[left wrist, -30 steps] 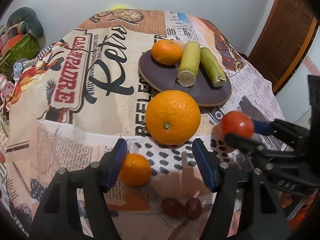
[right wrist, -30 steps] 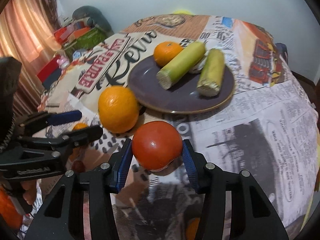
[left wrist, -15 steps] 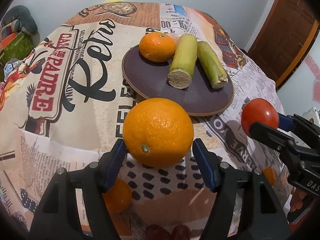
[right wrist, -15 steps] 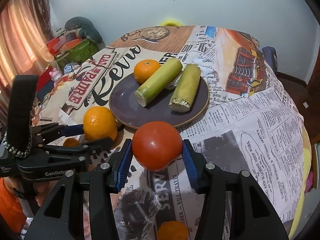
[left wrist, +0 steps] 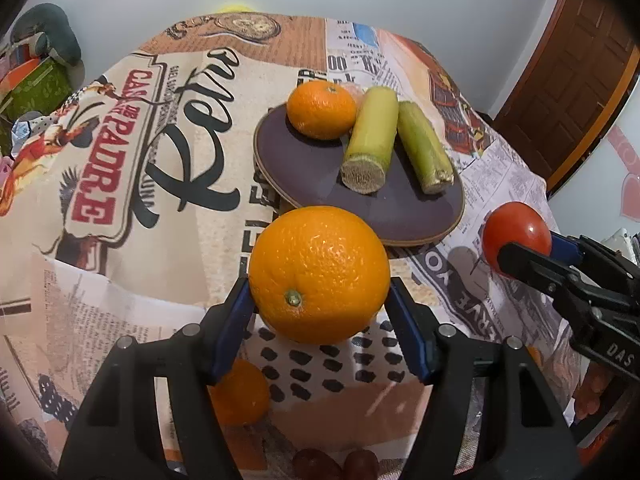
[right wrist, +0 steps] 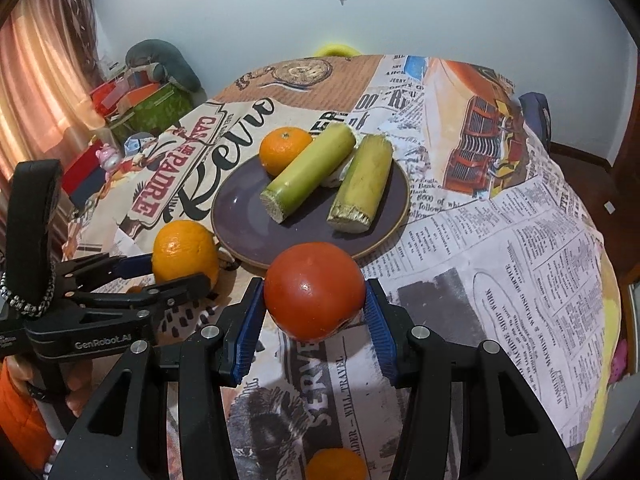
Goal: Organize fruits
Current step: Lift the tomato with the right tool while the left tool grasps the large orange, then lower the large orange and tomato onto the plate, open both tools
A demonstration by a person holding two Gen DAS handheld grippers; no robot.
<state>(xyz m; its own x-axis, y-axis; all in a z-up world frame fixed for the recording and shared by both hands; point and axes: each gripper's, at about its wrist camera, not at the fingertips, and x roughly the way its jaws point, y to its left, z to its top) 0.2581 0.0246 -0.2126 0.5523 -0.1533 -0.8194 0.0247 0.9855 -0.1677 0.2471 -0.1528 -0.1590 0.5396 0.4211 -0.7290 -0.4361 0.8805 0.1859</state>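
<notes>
My left gripper (left wrist: 318, 304) is shut on a large orange (left wrist: 320, 276), its blue pads pressing both sides, just in front of the dark purple plate (left wrist: 304, 168). In the right wrist view the same orange (right wrist: 184, 250) shows between the left gripper's (right wrist: 176, 270) fingers. My right gripper (right wrist: 314, 296) is shut on a red tomato (right wrist: 314, 290), held above the cloth near the plate's (right wrist: 248, 216) front rim. The tomato (left wrist: 516, 236) also shows at the right of the left wrist view. On the plate lie a small orange (left wrist: 322, 110) and two sugarcane pieces (left wrist: 370, 140).
A small orange (left wrist: 240, 392) and dark red grapes (left wrist: 336, 468) lie on the printed tablecloth under the left gripper. Another small orange (right wrist: 336, 464) sits near the table's front edge. Boxes and a plush toy (right wrist: 160, 68) stand off the table's left; a wooden door (left wrist: 568, 80) is at the right.
The large orange lay ahead of the left fingertips a second ago; now it sits between the pads. The right gripper has drawn back and up slightly with the tomato.
</notes>
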